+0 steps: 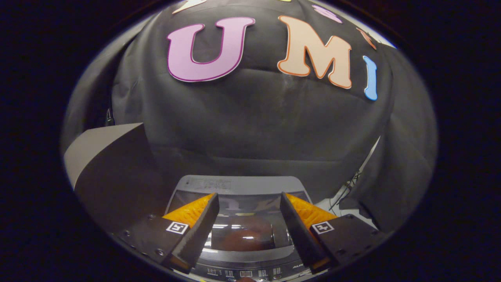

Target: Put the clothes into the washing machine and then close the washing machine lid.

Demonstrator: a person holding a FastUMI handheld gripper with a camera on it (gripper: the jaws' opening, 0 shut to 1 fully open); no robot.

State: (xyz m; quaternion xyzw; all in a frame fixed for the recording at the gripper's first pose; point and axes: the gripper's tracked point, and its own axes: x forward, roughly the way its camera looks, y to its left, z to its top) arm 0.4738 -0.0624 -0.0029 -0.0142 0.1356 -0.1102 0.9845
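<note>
Gripper view: tongs (248,203) spread wide, gripping nothing, hovering above the washing machine (242,184). Lid (242,231) lying flat and apparently closed, directly below and between the fingers, long axis left to right. No clothes seen. Grey box (105,156) close at left; dark cloth wall far behind, open room above.

Grey top-loading washing machine (242,184) with dark glossy glass lid (242,231), reddish-brown tint beneath; grey box (105,152) alongside.
</note>
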